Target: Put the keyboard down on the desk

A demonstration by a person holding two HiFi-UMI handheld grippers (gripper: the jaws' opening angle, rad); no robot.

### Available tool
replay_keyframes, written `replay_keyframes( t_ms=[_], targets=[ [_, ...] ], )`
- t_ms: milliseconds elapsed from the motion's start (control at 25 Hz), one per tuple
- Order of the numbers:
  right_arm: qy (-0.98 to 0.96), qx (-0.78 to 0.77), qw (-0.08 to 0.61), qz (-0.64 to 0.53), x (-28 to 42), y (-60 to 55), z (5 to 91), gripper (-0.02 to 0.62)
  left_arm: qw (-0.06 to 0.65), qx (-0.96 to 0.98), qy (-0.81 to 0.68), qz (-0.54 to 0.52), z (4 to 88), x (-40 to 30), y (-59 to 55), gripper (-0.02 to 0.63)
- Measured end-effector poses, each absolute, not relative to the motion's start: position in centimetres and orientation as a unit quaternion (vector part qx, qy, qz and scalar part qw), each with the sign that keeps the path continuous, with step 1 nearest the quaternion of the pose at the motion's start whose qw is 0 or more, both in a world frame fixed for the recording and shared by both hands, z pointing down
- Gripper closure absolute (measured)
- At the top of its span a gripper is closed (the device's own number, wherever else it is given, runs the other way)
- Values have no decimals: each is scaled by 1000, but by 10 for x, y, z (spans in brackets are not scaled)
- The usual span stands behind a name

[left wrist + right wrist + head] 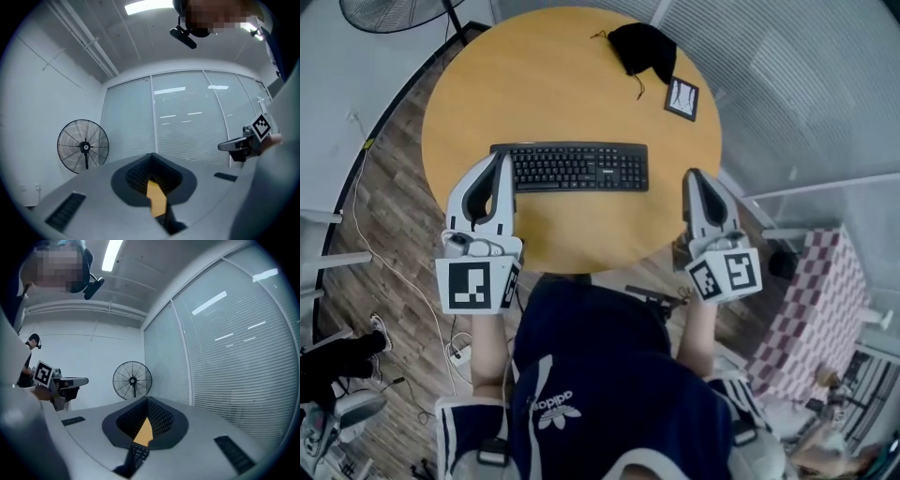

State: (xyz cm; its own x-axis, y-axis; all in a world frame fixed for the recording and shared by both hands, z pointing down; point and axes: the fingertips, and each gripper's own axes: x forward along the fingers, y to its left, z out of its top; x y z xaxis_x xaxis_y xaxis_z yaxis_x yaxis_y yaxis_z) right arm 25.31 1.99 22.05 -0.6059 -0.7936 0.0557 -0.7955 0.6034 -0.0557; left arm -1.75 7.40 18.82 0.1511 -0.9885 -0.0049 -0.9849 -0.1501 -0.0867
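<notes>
A black keyboard (572, 167) lies flat on the round wooden desk (572, 84), near its front edge. My left gripper (502, 161) is shut and holds nothing; in the head view its tips overlap the keyboard's left end. My right gripper (694, 176) is also shut and holds nothing, a short way right of the keyboard's right end. In the left gripper view the jaws (151, 157) are together and level, with only a sliver of desk between them. The right gripper view shows closed jaws (146, 400) and a strip of keyboard (138, 453) below.
A black cloth pouch (642, 47) and a small dark card (682, 97) lie at the desk's far side. A standing fan (83, 146) is beyond the desk by the glass wall. A checkered object (816, 300) stands at right, and cables run over the wooden floor at left.
</notes>
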Motion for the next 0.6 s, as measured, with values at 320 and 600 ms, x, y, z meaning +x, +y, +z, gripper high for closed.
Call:
replay_keyframes(
  t_ms=[320,600],
  targets=[
    [-909,416,-7,15,268,73,220,591,25,-758,652,-31,203,20,115,604],
    [-912,408,7,27,277,98,235,591,13,-752,658,-35,217,32,150,604]
  ],
)
